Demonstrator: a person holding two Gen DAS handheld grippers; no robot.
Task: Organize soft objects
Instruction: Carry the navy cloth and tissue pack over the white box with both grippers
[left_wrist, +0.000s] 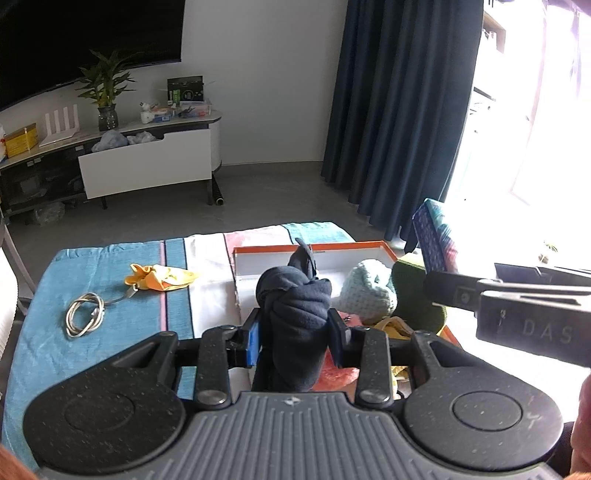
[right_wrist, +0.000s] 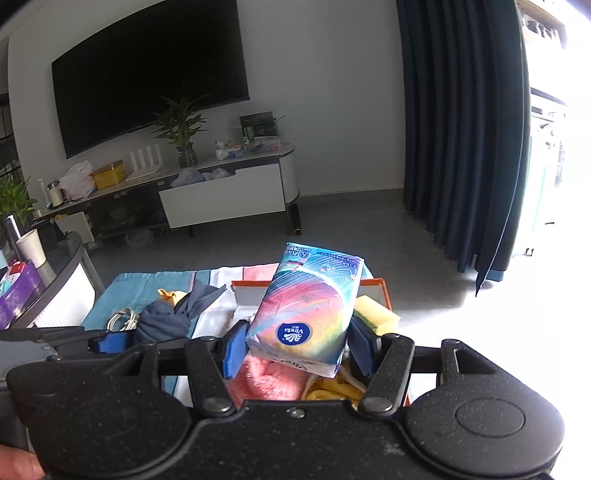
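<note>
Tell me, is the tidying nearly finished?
About halfway. Already in the orange box: a pale knitted piece and something green. In hand: the left gripper holds a dark sock bundle; the right gripper holds a tissue pack. Left on the blanket: a yellow cloth.

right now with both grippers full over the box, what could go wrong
The left gripper pinches only the middle of the dark blue knotted cloth; its loose tail could catch on the orange box rim.

The right gripper holds the tissue pack near one end, tilted, so it may slip or swing.

The box already holds a mint knit piece, green and yellow items and something pink, so either drop may perch on top and roll out.
</note>
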